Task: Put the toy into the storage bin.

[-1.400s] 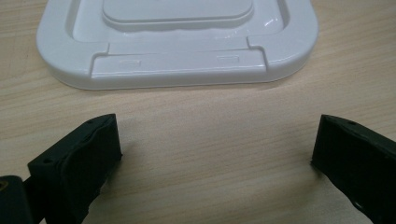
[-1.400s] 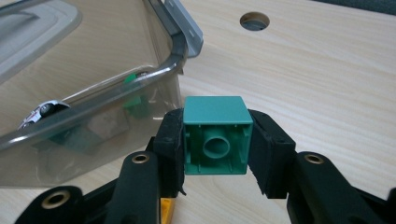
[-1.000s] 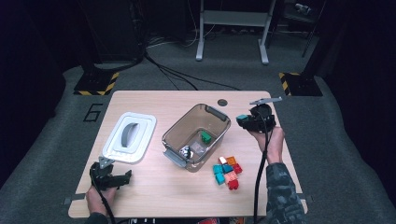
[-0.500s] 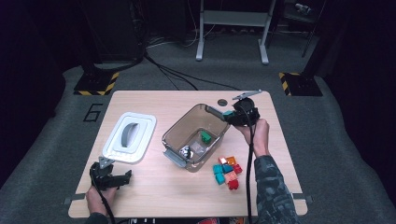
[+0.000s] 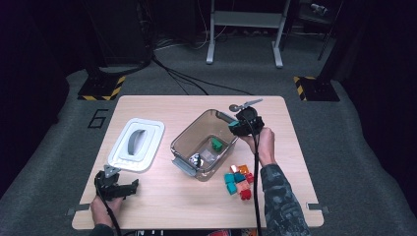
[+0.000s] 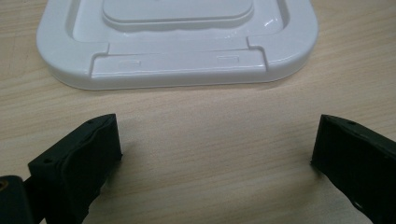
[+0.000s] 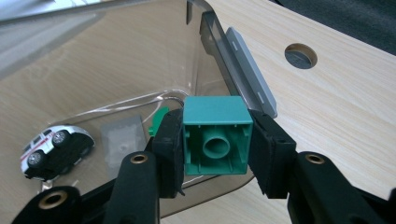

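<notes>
Right gripper (image 7: 217,154) grasps a teal block (image 7: 216,135) over the clear bin (image 5: 183,140), which contains a toy car (image 7: 53,150) at 9 o'clock and a green block (image 5: 216,143); left gripper (image 6: 215,154) is released.

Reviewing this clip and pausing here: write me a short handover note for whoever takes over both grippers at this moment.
Right gripper: shut on a teal block, held over the near rim of the clear bin.
Left gripper: open, holding nothing, jaws resting low on the table just in front of the white lid.
Done: a green block and a toy car already lie in the bin.
Left: drop the teal block in, then probably move the pile of blocks beside the bin; the lid is off.
</notes>
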`<state>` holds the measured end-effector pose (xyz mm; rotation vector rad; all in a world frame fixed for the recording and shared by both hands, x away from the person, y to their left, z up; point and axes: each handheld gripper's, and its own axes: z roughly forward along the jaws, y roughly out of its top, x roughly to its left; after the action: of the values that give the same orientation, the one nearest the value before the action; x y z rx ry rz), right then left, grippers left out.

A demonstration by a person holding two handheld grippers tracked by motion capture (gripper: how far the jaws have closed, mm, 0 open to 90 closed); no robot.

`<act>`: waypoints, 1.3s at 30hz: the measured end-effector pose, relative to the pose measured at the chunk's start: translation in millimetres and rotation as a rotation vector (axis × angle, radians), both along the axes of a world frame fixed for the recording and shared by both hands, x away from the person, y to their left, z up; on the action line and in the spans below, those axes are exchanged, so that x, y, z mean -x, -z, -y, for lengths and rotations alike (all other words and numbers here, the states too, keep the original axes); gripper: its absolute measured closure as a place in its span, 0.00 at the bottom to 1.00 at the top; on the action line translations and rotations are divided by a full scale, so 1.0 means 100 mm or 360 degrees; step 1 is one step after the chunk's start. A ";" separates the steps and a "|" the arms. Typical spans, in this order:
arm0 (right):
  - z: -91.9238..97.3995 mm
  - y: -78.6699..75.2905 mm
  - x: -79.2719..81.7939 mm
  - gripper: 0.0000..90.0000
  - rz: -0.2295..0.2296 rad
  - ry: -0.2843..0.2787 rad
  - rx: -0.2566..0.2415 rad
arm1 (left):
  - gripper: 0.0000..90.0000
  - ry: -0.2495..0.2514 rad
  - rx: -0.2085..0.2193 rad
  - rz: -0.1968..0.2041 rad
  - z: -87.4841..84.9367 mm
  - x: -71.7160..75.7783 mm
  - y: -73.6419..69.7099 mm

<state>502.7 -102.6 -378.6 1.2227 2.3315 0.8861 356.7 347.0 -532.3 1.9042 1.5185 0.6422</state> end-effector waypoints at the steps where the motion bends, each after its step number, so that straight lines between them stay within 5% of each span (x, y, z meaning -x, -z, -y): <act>1: -0.01 0.01 0.00 0.65 -0.0002 -0.0002 0.0013 | 0.01 0.0000 0.0000 0.0000 0.00 0.00 0.00; 10: -0.03 0.02 0.00 0.57 -0.0014 -0.0013 0.0051 | 0.01 0.0000 0.0000 0.0000 0.00 0.00 0.00; 25: 0.35 -0.06 0.33 0.27 0.0011 0.0082 -0.0179 | 0.01 0.0000 -0.0001 0.0000 0.00 0.00 0.00; 39: 0.74 0.48 0.82 0.12 -0.0122 0.0176 -0.0233 | 0.01 0.0000 -0.0001 0.0000 0.00 0.00 0.00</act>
<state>420.3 -176.9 -426.3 1.4537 2.2653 1.0029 356.6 347.0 -532.3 1.9049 1.5184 0.6428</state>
